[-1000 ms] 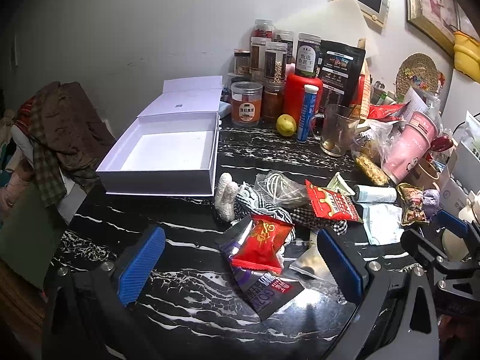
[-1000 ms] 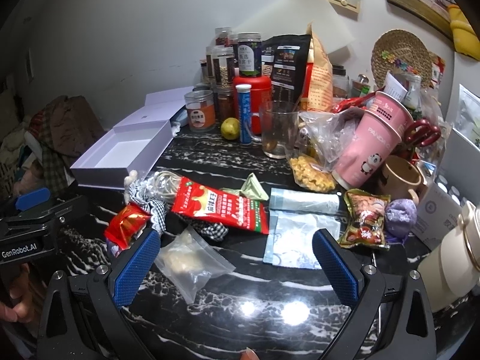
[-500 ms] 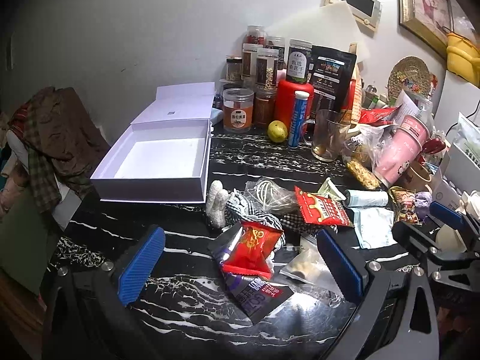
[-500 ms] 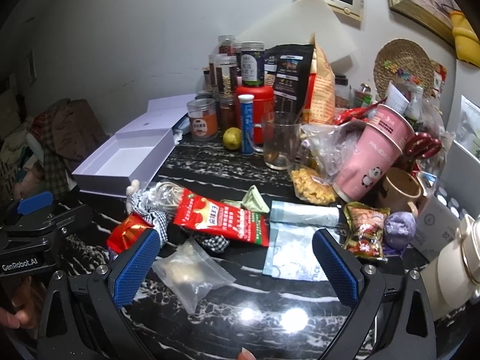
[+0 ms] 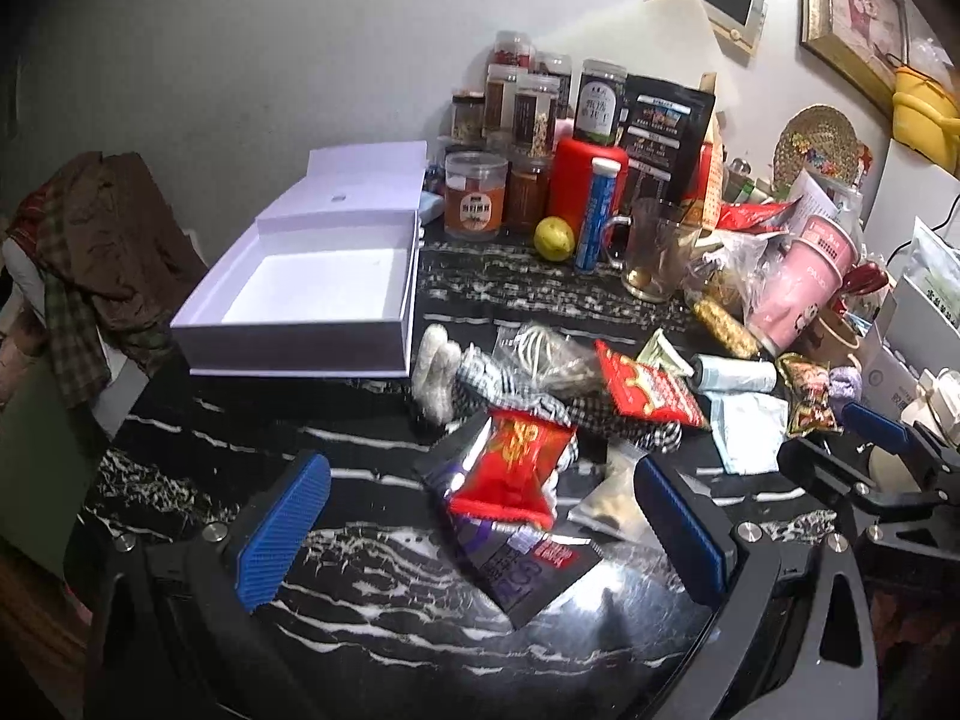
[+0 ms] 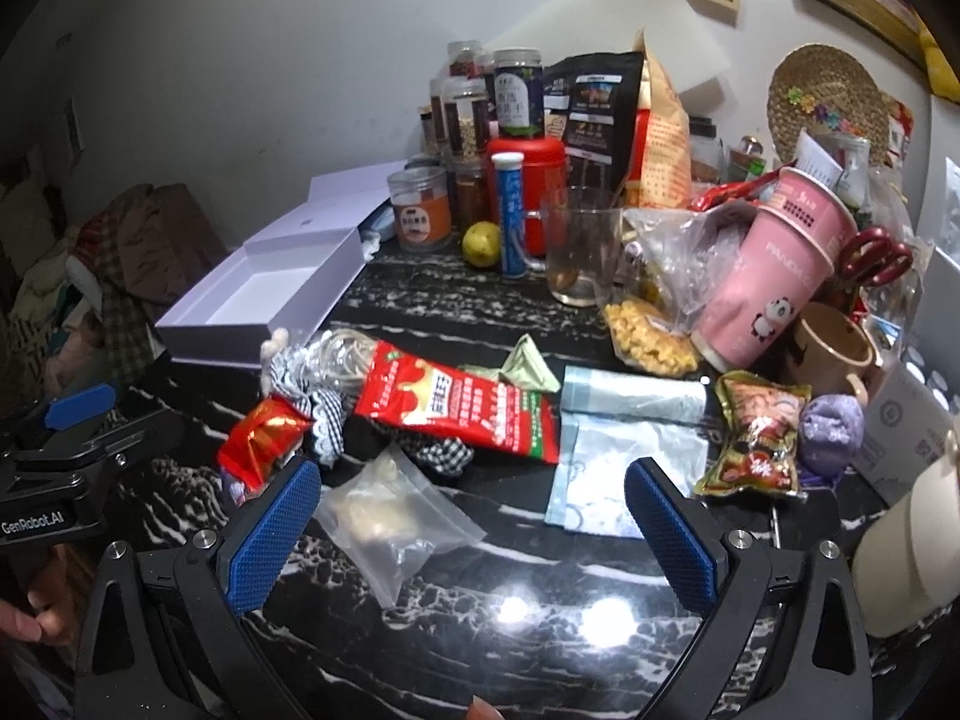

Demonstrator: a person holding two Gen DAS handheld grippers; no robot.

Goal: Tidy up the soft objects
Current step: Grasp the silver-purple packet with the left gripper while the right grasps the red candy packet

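Soft packets lie scattered on the black marbled table [image 5: 372, 546]. A small red snack packet [image 5: 513, 468] rests on a dark purple pouch [image 5: 522, 570], right in front of my open left gripper [image 5: 480, 534]. Behind them lie a checked cloth doll [image 5: 480, 375] and a long red packet [image 6: 456, 408]. My right gripper [image 6: 474, 528] is open and empty above a clear zip bag [image 6: 390, 516], with a pale blue pouch [image 6: 624, 468] by its right finger. An open white box [image 5: 318, 294] sits empty at the left.
Jars, a red canister [image 5: 585, 186], a blue tube, a lemon [image 5: 553, 238] and a glass mug [image 6: 579, 252] crowd the back. A pink cup [image 6: 774, 276], brown mug, scissors and a purple ball [image 6: 831, 426] stand right. Clothes [image 5: 96, 252] hang at the left.
Both grippers have drawn back and risen a little, so the table items look slightly farther off. Both stay open and nothing on the table has moved.
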